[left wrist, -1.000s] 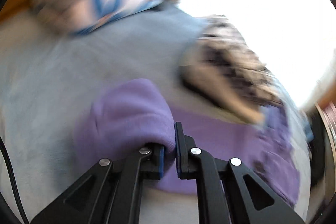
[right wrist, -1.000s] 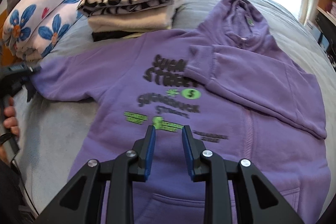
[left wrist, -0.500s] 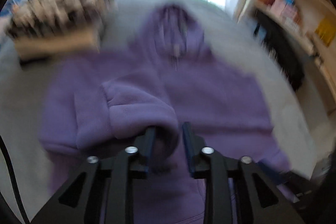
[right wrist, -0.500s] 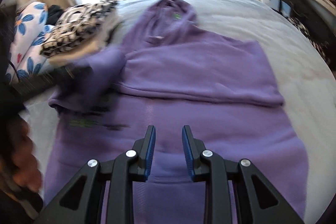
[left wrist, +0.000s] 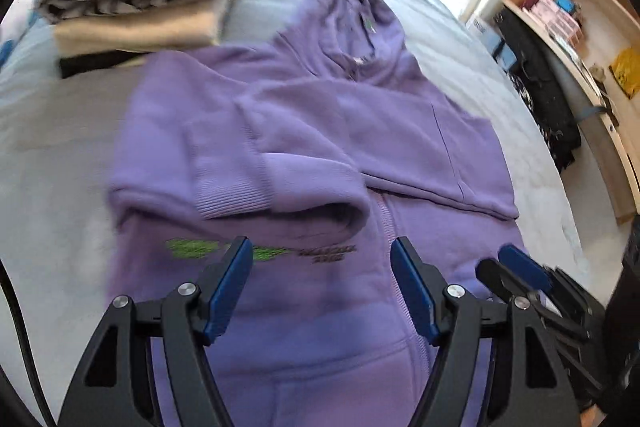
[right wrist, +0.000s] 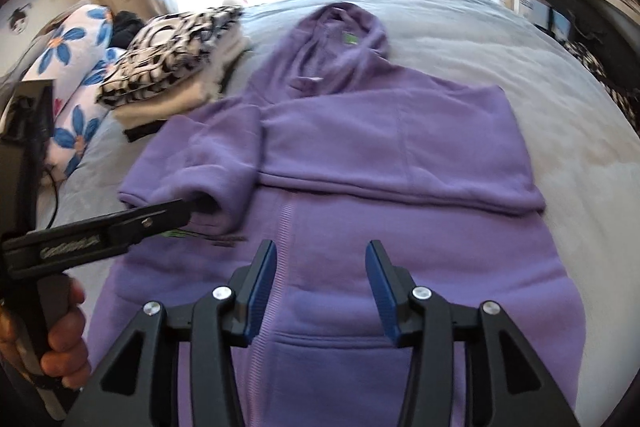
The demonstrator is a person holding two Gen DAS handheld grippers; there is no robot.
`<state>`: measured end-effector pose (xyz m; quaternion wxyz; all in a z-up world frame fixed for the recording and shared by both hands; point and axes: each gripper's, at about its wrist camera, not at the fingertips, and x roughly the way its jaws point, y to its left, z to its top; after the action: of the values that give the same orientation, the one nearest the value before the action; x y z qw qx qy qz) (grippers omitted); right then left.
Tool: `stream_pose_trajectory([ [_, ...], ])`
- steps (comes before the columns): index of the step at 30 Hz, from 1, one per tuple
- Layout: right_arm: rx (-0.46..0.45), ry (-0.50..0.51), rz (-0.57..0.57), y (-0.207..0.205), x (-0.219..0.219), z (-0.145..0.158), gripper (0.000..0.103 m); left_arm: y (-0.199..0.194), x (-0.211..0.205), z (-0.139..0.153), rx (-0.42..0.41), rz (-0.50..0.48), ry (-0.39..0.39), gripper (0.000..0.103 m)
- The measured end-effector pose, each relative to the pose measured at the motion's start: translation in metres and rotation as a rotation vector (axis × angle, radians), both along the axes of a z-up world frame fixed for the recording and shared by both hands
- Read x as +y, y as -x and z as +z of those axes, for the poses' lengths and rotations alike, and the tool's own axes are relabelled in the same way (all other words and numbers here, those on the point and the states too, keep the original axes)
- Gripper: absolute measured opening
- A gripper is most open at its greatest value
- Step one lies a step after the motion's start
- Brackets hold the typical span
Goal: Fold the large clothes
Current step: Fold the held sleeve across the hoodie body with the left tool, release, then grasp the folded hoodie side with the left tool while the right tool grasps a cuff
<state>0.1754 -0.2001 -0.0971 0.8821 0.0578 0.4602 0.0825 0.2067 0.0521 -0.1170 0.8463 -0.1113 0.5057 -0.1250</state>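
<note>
A purple hoodie is laid flat on a grey bed, both sleeves folded across its chest. The left gripper is held just short of the left cuff, its jaws just opened and empty. The right gripper's jaws, also just opened, are held empty above the hem. Folded clothes are stacked beside the hood.

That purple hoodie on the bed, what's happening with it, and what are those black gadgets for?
A person is folding the purple hoodie, using handheld tongs in each hand. It lies flat on the grey bed with both sleeves already folded across the chest. The left tongs have just been opening and hover by the sleeve cuff with nothing between them. The right tongs have also just been opening, empty, above the lower front. A stack of folded clothes sits beside the hood.
</note>
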Motion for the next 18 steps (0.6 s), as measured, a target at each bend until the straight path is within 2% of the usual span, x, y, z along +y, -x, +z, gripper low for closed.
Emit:
stream_pose_trajectory([
  [4,-0.03,0.042,0.086,-0.01,0.026,0.005,0.046,0.034,0.025,0.012,-0.047,0.061,-0.066,0.07],
  [8,-0.049,0.122,0.194,-0.026,0.062,0.004,0.046,0.051,0.05,0.004,-0.02,0.115,-0.064,0.07],
  [15,0.014,0.259,0.329,-0.061,0.118,-0.031,0.046,0.06,0.08,-0.013,0.021,0.185,-0.056,0.07],
  [18,0.047,0.348,0.319,-0.077,0.132,-0.046,0.046,0.061,0.086,-0.016,0.028,0.201,-0.052,0.07],
])
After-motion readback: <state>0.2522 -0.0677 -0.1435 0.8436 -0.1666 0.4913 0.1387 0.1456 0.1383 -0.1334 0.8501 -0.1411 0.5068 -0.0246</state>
